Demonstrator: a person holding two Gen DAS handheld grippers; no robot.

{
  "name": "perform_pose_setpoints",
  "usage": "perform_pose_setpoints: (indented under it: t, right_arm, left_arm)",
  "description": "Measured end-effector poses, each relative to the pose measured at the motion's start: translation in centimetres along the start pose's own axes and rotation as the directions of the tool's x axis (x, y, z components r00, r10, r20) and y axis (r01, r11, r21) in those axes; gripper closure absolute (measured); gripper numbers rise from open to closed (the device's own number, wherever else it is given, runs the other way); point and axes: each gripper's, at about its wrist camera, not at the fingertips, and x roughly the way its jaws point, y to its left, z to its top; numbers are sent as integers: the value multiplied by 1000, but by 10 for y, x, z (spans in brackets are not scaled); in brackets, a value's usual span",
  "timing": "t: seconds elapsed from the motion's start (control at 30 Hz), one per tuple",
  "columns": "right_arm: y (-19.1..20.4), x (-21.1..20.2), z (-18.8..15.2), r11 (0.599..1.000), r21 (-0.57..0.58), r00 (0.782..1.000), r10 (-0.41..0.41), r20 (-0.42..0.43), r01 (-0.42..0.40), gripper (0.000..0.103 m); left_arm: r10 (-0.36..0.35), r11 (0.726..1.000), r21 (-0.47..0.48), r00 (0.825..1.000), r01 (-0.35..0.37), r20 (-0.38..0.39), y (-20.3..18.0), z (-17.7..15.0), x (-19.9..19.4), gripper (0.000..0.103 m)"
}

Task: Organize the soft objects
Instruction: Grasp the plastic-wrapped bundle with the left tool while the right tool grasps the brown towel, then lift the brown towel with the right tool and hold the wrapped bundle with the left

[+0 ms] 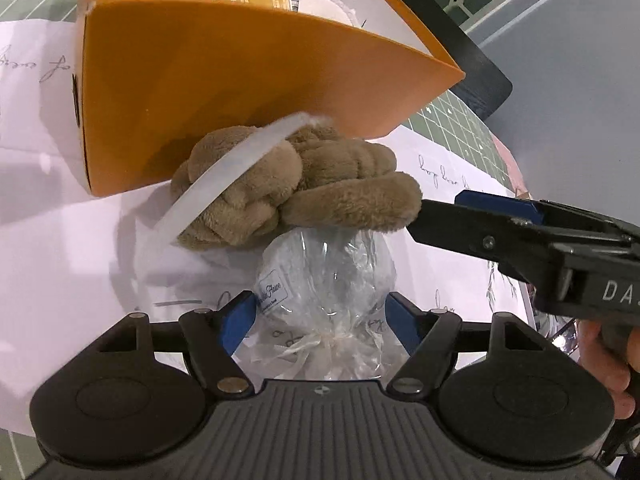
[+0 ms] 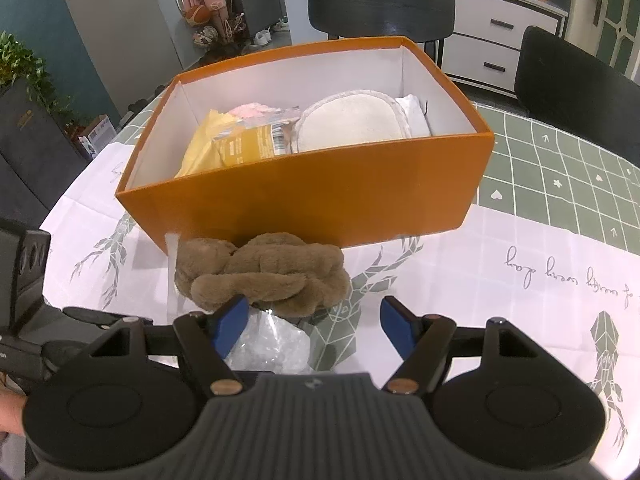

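Left wrist view looks straight along the left gripper (image 1: 320,312), whose blue pads stand apart on either side of a clear cellophane pouch (image 1: 326,276) tied off at the near end with pale ribbon. The pads flank its bulge, but whether they press it I cannot tell; the jaws look spread, not clamped. The pouch's long axis runs straight away from this gripper, knot toward it, round end toward the orange box (image 1: 240,80).

Just beyond the pouch, and seemingly resting partly on its far end, lies the brown plush knot (image 1: 296,184), a braided soft toy with a white band (image 1: 224,176) across it. It sits against the near wall of the box, its long axis running crosswise, parallel to that wall.

The right gripper (image 1: 424,220) comes in from the right side, its dark fingertip touching the plush knot's right end. In the right wrist view the right gripper (image 2: 312,320) has its jaws wide open, and the plush knot (image 2: 264,272) lies dead ahead and a little left of centre, between the pads and the orange box (image 2: 312,196). The box already holds a yellow packet (image 2: 240,144) and a pale round pad (image 2: 352,124).

Judged from this, the right gripper is the better placed for the plush: a short push forward would bring the jaws across the toy's narrow thickness, and the lift then goes up and over the near wall. The left gripper is the nearer one for the pouch.

All of it sits on the white printed cloth (image 2: 520,280) on the tabletop.
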Motion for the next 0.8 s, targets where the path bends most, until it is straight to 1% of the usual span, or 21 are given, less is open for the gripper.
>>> perform_pose_setpoints:
  t: [0.07, 0.17, 0.23, 0.37, 0.43, 0.5, 0.6, 0.63, 0.67, 0.7, 0.73, 0.77, 0.8]
  right_arm:
    - [-1, 1, 0, 1000, 4, 1000, -1, 1, 1, 31]
    - [-1, 2, 0, 1000, 14, 1000, 4, 3, -4, 30]
    - [-2, 3, 1, 999, 30, 1000, 15, 8, -15, 28]
    - [-4, 10, 5, 992, 107, 997, 67, 22, -69, 17]
    - [-5, 19, 8, 982, 158, 995, 101, 12, -102, 16]
    - [-3, 34, 10, 969, 207, 989, 143, -20, -136, 15]
    - [2, 52, 11, 954, 261, 985, 165, -45, -147, 14]
    - [4, 57, 12, 952, 270, 985, 163, -54, -143, 18]
    - [6, 60, 12, 954, 268, 986, 156, -56, -136, 27]
    - [9, 60, 13, 958, 256, 988, 146, -50, -129, 30]
    - [10, 59, 14, 962, 244, 989, 139, -45, -124, 36]
    - [12, 57, 15, 966, 232, 991, 130, -41, -117, 46]
    - [11, 54, 14, 969, 224, 992, 120, -42, -108, 49]
  left_arm:
    - [8, 999, 36, 1000, -9, 16, -3, -3, -1, 36]
    - [-2, 999, 54, 1000, 0, 30, -2, -2, -6, 42]
    - [-8, 998, 63, 999, 5, 35, -3, -2, -13, 44]
    - [-2, 997, 83, 999, -1, 41, 0, -1, -26, 44]
    - [10, 995, 100, 999, -14, 42, 2, -1, -31, 45]
    - [17, 994, 103, 999, -22, 45, 6, -1, -35, 45]
    - [18, 995, 100, 999, -22, 48, 8, -1, -37, 45]
    - [17, 995, 101, 999, -22, 49, 10, -1, -39, 45]
    - [18, 995, 101, 998, -23, 53, 11, -1, -40, 45]
    - [18, 995, 101, 998, -23, 54, 12, -1, -41, 45]
    - [16, 995, 101, 998, -21, 55, 13, -1, -43, 45]
    - [16, 995, 101, 998, -21, 57, 14, -1, -44, 45]
    - [17, 995, 100, 998, -22, 58, 15, -1, -47, 45]
